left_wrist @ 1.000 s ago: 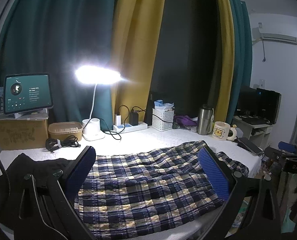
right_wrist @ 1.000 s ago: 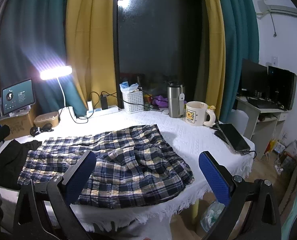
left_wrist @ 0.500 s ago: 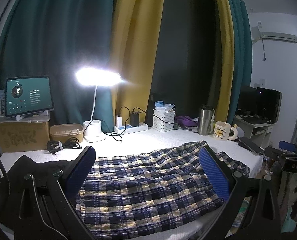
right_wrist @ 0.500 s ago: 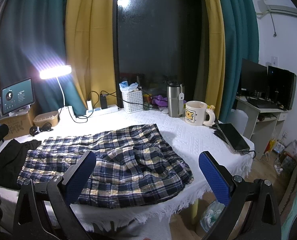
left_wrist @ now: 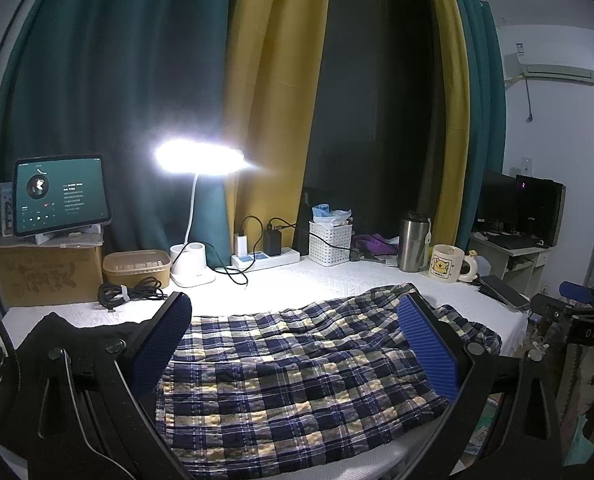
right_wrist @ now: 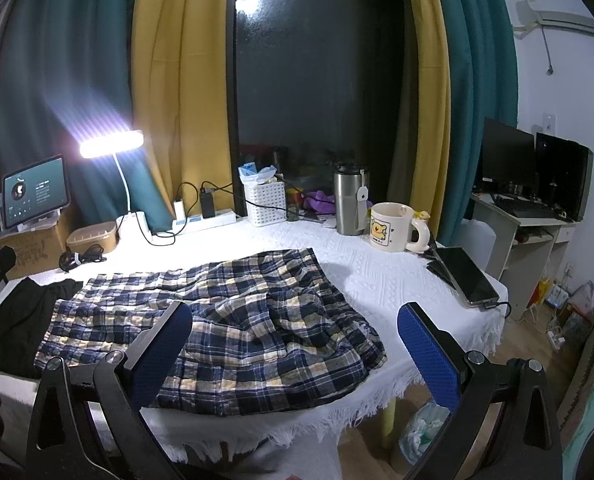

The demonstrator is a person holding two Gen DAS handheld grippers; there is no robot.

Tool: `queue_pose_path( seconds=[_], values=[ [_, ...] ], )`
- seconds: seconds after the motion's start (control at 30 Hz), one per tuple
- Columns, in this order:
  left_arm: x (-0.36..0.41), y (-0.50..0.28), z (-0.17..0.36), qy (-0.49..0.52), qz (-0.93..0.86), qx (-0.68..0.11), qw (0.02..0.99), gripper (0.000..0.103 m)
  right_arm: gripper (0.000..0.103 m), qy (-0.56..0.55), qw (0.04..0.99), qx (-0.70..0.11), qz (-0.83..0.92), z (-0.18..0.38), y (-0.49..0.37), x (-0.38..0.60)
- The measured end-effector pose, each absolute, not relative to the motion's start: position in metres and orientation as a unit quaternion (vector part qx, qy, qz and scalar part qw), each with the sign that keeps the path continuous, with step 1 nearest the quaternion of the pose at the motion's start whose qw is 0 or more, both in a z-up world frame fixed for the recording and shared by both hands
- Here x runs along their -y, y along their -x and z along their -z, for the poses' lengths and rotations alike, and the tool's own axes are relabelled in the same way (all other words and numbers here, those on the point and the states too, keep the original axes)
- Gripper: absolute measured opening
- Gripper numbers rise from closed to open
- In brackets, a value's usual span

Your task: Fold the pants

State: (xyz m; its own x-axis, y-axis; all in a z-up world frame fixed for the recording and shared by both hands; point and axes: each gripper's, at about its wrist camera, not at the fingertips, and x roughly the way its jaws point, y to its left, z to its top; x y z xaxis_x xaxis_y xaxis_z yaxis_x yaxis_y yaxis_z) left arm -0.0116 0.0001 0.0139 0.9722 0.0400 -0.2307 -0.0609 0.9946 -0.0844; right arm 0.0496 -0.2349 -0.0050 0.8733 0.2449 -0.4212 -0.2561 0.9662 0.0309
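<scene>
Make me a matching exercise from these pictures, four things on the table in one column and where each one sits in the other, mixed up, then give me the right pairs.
Things
1. plaid pants
2. mug
3. tablet
4. phone

Places
A. propped on the cardboard box at the table's left end
B. spread across the front of the table
C. flat near the table's right edge, with a cable plugged in
D. beside the steel tumbler, near the back

Pairs: 1-B, 2-D, 3-A, 4-C
</scene>
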Motion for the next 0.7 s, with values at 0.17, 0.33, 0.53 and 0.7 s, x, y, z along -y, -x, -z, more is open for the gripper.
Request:
queue_pose_path(
  seconds=[0.17,0.33,0.53,0.7],
  values=[
    [-0.0005,0.0117,-0.0140,0.045,-0.026,-0.114,0.992,0.102,0.103,0.012,0.968,-0.216,-0.129,0.0049,-0.0498,0.2350],
    [-0.0027,0.0113,-0.0143,0.044,-0.028,-0.113,0.992,0.102,0.103,0.012,0.968,-0.216,-0.130,0.0049,-0.0498,0.2358],
    [-0.0022,0.0123,-0.0141,0.042,-0.030,-0.111,0.993,0.102,0.103,0.013,0.968,-0.216,-0.129,0.0051,-0.0497,0.2357],
    [-0.0024,0.0125,-0.0140,0.041,-0.030,-0.111,0.993,0.102,0.103,0.012,0.968,-0.216,-0.130,0.0053,-0.0496,0.2355]
  ],
)
